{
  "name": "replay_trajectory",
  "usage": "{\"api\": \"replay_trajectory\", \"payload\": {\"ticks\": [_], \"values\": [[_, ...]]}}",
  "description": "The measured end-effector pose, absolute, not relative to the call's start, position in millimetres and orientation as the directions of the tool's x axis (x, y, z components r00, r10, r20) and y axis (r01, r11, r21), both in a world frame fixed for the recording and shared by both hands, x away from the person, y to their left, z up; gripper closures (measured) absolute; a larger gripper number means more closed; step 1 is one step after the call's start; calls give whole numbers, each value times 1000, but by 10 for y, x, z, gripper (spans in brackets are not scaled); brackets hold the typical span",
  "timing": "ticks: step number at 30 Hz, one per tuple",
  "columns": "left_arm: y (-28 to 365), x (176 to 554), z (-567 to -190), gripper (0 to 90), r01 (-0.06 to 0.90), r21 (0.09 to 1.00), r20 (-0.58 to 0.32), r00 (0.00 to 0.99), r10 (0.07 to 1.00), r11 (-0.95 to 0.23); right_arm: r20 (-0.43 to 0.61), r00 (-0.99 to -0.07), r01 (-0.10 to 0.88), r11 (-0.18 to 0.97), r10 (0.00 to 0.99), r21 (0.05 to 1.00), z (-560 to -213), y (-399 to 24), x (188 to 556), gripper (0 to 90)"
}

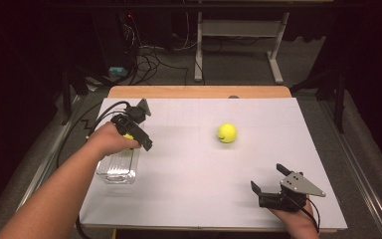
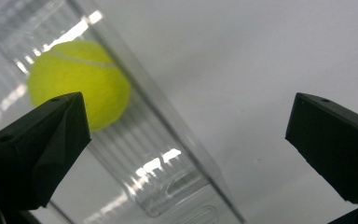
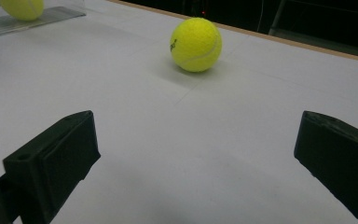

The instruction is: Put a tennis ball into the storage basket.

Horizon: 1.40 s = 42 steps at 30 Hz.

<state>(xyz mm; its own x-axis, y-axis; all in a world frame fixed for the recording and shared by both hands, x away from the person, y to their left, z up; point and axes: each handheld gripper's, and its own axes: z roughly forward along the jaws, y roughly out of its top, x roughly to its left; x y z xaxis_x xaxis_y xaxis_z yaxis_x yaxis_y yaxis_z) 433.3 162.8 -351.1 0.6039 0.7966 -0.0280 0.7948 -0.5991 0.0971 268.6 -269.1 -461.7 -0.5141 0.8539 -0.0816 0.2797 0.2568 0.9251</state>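
Observation:
A yellow tennis ball (image 2: 79,81) lies inside a clear plastic container (image 2: 158,172) at the table's left. My left gripper (image 2: 189,107) hangs over that container with its jaws wide apart and nothing between them. In the high view the left gripper (image 1: 139,142) covers most of this ball (image 1: 128,136) above the container (image 1: 117,169). A second tennis ball (image 1: 227,132) rests on the white sheet near the middle. My right gripper (image 1: 266,175) sits low at the front right, open and empty, facing that ball (image 3: 196,44) from a distance. The boxed ball (image 3: 21,7) appears at the right gripper view's far left.
The white sheet (image 1: 204,199) covers the table, with a wooden strip (image 1: 199,92) along the far edge. Beyond it are floor cables (image 1: 149,59) and a desk frame (image 1: 238,45). Dark surroundings flank both sides.

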Motion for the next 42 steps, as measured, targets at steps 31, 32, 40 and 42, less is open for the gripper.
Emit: {"api": "replay_trajectory", "payload": {"ticks": [31,32,40,42], "values": [[776,3695,-3879,8,659,183,-98,750,654,-729,-83,-509,281,256,856,925,-4629,-2685,2699,0],[799,3704,-3888,7,664,188,-104,746,658,-723,-84,-509,280,257,857,925,-4629,-2687,2698,0],[913,3733,-3904,7,676,210,-112,735,669,-707,-76,-491,285,242,868,927,-4633,-2734,2705,0],[931,3733,-3899,7,675,214,-115,735,668,-706,-73,-491,293,244,868,924,-4645,-2730,2718,0]]}}
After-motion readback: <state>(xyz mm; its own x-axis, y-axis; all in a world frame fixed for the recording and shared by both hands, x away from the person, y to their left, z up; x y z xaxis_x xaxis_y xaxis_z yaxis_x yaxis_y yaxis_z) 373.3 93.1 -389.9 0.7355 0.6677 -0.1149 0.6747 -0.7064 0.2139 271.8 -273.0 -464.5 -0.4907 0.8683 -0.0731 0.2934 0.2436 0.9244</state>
